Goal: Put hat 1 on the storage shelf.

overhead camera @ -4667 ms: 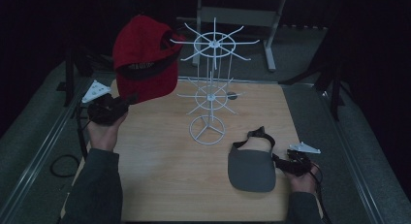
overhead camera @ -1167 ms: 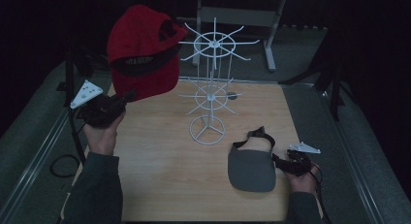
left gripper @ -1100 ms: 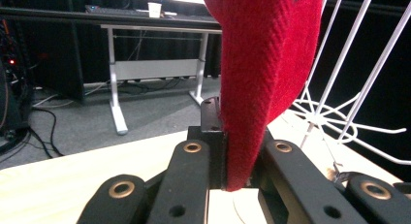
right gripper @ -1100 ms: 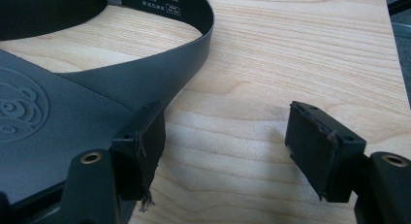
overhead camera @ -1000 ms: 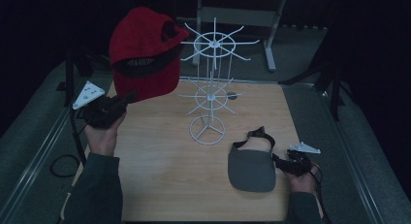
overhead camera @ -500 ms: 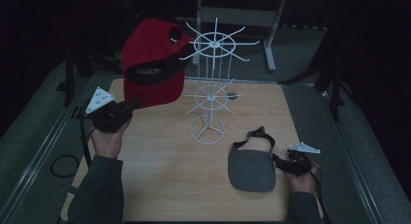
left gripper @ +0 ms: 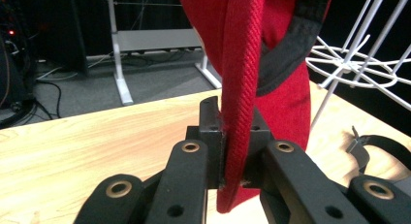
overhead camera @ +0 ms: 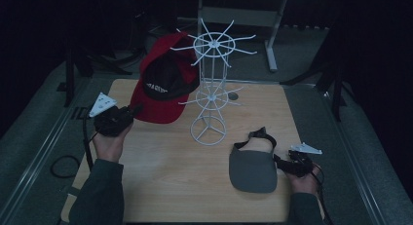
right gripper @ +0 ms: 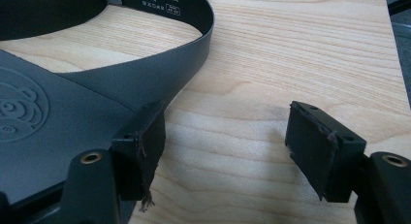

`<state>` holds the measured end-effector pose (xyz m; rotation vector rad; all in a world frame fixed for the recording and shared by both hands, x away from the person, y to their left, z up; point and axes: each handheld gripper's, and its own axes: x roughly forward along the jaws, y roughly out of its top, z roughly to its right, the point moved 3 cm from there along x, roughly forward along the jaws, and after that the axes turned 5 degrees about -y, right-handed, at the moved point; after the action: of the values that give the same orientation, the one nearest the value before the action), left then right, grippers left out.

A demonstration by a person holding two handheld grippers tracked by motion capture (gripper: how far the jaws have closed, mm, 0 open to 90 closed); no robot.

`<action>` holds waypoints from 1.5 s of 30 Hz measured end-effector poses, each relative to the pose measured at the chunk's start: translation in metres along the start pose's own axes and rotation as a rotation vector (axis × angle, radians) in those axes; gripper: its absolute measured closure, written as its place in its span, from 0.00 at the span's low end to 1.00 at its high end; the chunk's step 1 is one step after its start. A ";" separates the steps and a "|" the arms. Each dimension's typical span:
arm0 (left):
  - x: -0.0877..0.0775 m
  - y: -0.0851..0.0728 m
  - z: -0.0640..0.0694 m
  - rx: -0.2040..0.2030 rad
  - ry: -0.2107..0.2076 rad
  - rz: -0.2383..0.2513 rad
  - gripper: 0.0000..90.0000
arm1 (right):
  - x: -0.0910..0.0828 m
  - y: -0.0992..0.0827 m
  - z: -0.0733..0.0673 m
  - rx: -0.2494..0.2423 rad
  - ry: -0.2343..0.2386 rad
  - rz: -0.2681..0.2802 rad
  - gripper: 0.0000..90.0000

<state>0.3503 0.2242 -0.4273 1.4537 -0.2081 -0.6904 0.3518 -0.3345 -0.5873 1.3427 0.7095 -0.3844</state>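
A red cap (overhead camera: 165, 84) with a black inner band hangs in the air at the left of the white wire rack (overhead camera: 212, 88), its crown close to the rack's top spokes. My left gripper (overhead camera: 134, 110) is shut on the cap's brim, and in the left gripper view the red brim edge (left gripper: 242, 88) stands pinched between the two pads. A grey visor (overhead camera: 253, 169) lies flat on the wooden table (overhead camera: 170, 176) at the front right. My right gripper (overhead camera: 285, 161) rests beside it, open. In the right gripper view (right gripper: 228, 141) one pad touches the visor's edge (right gripper: 48, 112) and bare wood lies between the jaws.
The rack stands mid-table on a round wire base (overhead camera: 208, 131), with a smaller ring of spokes (overhead camera: 210, 96) halfway up. A metal table frame (overhead camera: 268, 20) stands behind the table. Grey floor and cables (overhead camera: 61, 166) surround the tabletop.
My left hand has come down and moved right with the red cap, bringing it from high at the left to beside the rack's top spokes. The right hand and visor stayed still.
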 end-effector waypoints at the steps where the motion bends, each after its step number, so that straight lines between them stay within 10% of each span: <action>1: 0.000 0.000 0.000 -0.001 -0.001 0.001 0.94 | 0.000 0.000 0.000 0.000 0.000 0.000 0.34; 45: -0.014 0.007 -0.013 -0.017 0.053 0.062 0.60 | 0.000 0.000 0.000 0.001 0.000 0.000 0.34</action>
<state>0.3481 0.2428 -0.4183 1.4414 -0.2051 -0.6016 0.3519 -0.3345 -0.5873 1.3437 0.7100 -0.3848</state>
